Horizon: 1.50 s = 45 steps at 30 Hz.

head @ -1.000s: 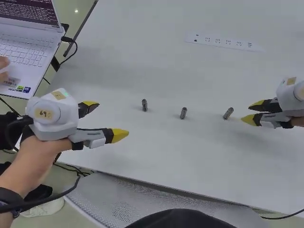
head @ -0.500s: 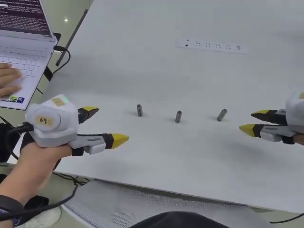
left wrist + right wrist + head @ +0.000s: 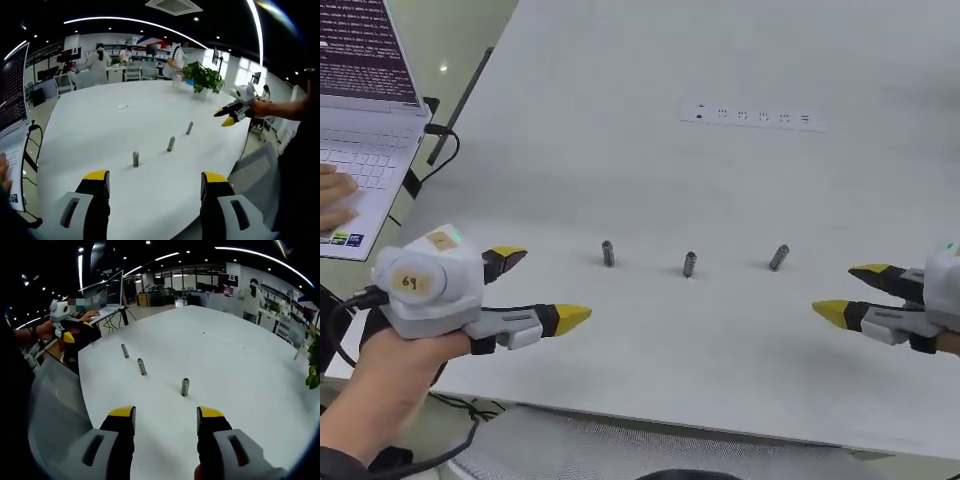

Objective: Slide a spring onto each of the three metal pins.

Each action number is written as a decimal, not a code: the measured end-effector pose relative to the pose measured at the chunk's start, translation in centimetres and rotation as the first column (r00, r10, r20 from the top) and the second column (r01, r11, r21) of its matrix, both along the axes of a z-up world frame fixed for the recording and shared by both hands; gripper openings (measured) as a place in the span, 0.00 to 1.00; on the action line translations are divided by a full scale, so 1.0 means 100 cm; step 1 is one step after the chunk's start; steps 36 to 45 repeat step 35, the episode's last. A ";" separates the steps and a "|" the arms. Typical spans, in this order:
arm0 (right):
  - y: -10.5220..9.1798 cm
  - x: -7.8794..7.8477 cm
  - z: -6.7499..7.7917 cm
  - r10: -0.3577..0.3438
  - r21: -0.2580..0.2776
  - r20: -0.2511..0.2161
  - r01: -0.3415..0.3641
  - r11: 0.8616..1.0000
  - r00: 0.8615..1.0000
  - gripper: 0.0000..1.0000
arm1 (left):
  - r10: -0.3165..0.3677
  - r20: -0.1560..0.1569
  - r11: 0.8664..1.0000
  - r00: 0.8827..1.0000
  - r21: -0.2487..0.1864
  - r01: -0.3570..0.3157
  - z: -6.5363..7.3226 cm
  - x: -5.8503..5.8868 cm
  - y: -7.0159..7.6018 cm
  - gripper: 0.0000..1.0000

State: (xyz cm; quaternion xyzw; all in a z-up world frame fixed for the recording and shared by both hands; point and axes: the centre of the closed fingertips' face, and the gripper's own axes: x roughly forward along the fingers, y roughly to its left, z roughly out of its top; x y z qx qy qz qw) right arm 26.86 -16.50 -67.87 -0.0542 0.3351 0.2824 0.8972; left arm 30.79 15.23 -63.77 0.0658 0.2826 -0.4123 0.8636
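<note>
On the open table (image 3: pixel 650 170), three pins (image 3: pixel 689 264)

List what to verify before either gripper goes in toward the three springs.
1. The left gripper open, holding nothing: ok.
2. The right gripper open, holding nothing: ok.
3. The left spring, middle spring and right spring standing apart in a row on the table: ok.
4. A metal pin inside each spring: cannot tell, too small.
5. Bare table between each gripper and its nearest spring: ok.
</note>
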 end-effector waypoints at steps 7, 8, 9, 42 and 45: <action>0.009 -0.016 0.002 -0.027 0.021 0.002 0.027 0.999 1.000 0.53 | 0.002 0.002 1.000 1.000 -0.007 -0.002 0.001 -0.002 0.002 0.71; 0.010 -0.019 0.001 -0.029 0.021 0.001 0.029 0.999 1.000 0.53 | 0.003 0.002 1.000 1.000 -0.009 -0.003 0.001 -0.002 0.002 0.71; 0.010 -0.020 0.001 -0.030 0.020 0.002 0.030 0.999 1.000 0.53 | 0.005 0.003 1.000 1.000 -0.011 -0.005 0.001 -0.003 0.002 0.71; 0.035 -0.042 -0.008 -0.035 0.049 -0.021 0.036 0.998 0.999 0.68 | 0.050 0.004 0.998 0.999 -0.031 -0.050 0.002 -0.011 0.015 0.72; 0.035 -0.042 -0.008 -0.035 0.049 -0.021 0.036 0.998 0.999 0.68 | 0.050 0.004 0.998 0.999 -0.031 -0.050 0.002 -0.011 0.015 0.72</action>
